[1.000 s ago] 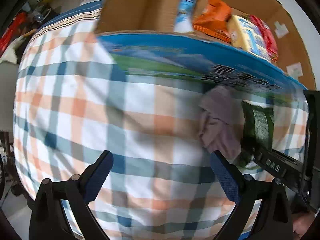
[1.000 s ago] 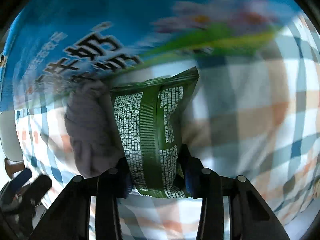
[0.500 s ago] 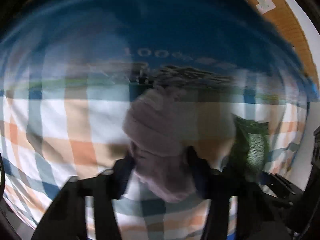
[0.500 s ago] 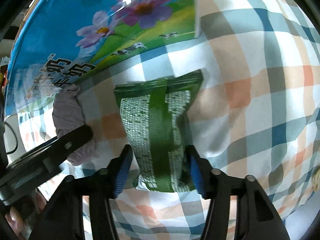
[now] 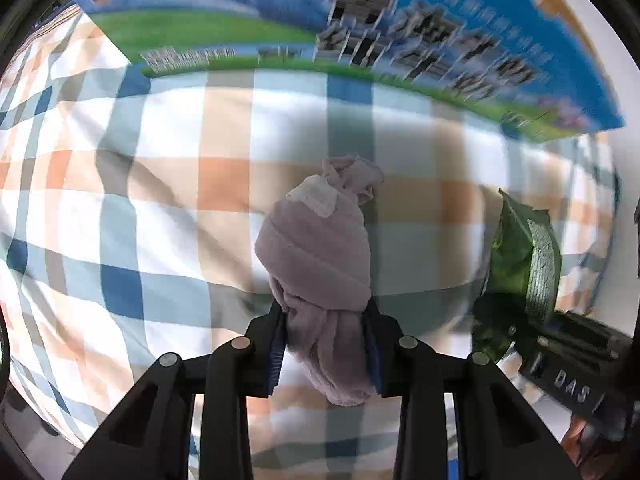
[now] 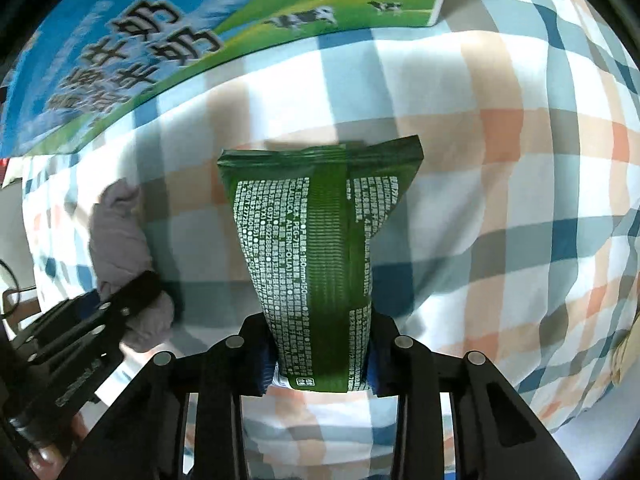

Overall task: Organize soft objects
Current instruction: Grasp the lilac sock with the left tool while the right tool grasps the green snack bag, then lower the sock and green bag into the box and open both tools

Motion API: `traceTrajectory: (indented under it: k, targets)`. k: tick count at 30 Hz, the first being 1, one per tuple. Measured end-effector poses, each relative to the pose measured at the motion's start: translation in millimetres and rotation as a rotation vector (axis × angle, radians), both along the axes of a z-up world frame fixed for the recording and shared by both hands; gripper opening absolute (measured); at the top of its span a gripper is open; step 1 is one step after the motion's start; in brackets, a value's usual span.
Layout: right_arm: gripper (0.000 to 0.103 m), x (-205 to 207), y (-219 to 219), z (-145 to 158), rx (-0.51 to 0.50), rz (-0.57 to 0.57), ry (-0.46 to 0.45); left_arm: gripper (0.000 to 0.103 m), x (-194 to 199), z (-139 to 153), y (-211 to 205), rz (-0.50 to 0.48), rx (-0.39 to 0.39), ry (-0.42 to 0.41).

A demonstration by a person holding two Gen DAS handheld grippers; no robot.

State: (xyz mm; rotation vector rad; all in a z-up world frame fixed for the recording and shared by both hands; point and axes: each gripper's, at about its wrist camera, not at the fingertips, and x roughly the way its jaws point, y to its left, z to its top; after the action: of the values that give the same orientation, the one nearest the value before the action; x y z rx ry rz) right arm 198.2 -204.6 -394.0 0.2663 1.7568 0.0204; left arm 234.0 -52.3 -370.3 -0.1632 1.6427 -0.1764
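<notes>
My left gripper (image 5: 325,344) is shut on a mauve rolled cloth (image 5: 320,256), held over the plaid tablecloth (image 5: 160,200). My right gripper (image 6: 320,356) is shut on a green packet (image 6: 316,248) with white print. The green packet (image 5: 524,256) also shows at the right of the left wrist view, and the mauve cloth (image 6: 120,236) at the left of the right wrist view, with the left gripper's fingers (image 6: 132,292) around it.
A blue and green printed cardboard box (image 5: 360,28) stands just beyond both objects; its side also fills the upper left of the right wrist view (image 6: 180,40). The plaid cloth (image 6: 520,200) spreads to the right.
My left gripper moved right to the mauve cloth and shut on it. My right gripper stayed shut on the green packet and lifted it back from the box.
</notes>
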Motion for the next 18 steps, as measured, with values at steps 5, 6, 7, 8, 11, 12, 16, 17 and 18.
traceTrajectory:
  k: [5, 6, 7, 8, 11, 12, 16, 17, 18]
  targets:
    - [0.035, 3.2, 14.5, 62.1, 0.057, 0.035, -0.111, 0.03, 13.9, 76.3, -3.5, -0.012, -0.058, -0.146]
    - [0.035, 4.3, 16.2, 75.6, 0.062, 0.039, -0.137, 0.03, 16.9, 90.2, -5.1, -0.013, -0.071, -0.172]
    - [0.035, 7.6, 18.9, 95.7, 0.069, 0.044, -0.174, 0.03, 20.7, 103.7, -5.1, -0.014, -0.079, -0.196]
    - [0.035, 10.3, 19.9, 108.9, 0.072, 0.048, -0.2, 0.03, 28.5, 122.2, -6.0, -0.015, -0.077, -0.231]
    - [0.035, 34.8, 22.4, 153.3, 0.074, 0.047, -0.28, 0.03, 55.2, 158.4, 2.2, -0.028, -0.054, -0.302]
    - [0.035, 43.5, 15.8, 164.2, 0.069, 0.048, -0.298, 0.03, 69.7, 168.8, 8.4, -0.03, -0.035, -0.324]
    - [0.035, 101.5, -18.8, 190.3, 0.026, 0.025, -0.343, 0.03, 115.3, 181.5, 20.2, -0.041, 0.054, -0.362]
    - [0.035, 113.3, -20.5, 191.7, 0.016, 0.018, -0.346, 0.03, 125.5, 178.9, 20.5, -0.039, 0.072, -0.359]
    - [0.035, 119.5, -21.2, 191.4, 0.004, 0.014, -0.344, 0.03, 137.0, 175.8, 21.8, -0.042, 0.095, -0.35]
